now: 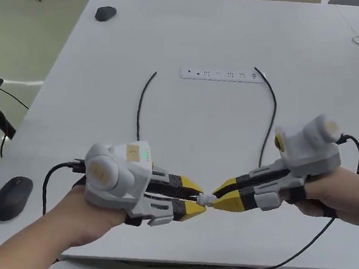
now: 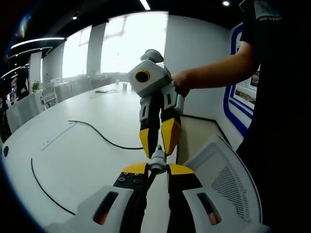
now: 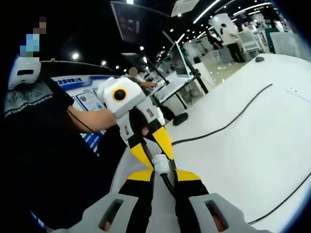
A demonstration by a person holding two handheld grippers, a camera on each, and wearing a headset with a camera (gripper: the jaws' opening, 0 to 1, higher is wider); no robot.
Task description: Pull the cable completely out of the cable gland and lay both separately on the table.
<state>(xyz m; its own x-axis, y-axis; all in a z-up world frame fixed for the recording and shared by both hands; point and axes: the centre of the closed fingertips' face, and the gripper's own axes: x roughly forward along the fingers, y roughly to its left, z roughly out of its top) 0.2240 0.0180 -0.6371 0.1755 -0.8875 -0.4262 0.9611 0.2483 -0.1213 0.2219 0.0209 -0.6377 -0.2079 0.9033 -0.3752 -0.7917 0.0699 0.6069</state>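
Both grippers meet tip to tip above the near table edge. The small white cable gland (image 1: 205, 200) sits between the yellow tips of my left gripper (image 1: 200, 199), which is shut on it. In the left gripper view the cable gland (image 2: 157, 161) rests at my own tips (image 2: 158, 169). My right gripper (image 1: 215, 199) comes in from the right, shut. In the right gripper view a short black cable (image 3: 168, 182) runs from the cable gland (image 3: 161, 164) back between my own closed tips (image 3: 164, 174). How much cable is still inside the gland is hidden.
A white power strip (image 1: 222, 74) lies at mid-table, with a black lead (image 1: 269, 114) curving toward the right hand. Another loose black cable (image 1: 142, 100) lies to its left. One computer mouse (image 1: 11, 196) lies at the near left and another mouse (image 1: 105, 13) at the far end.
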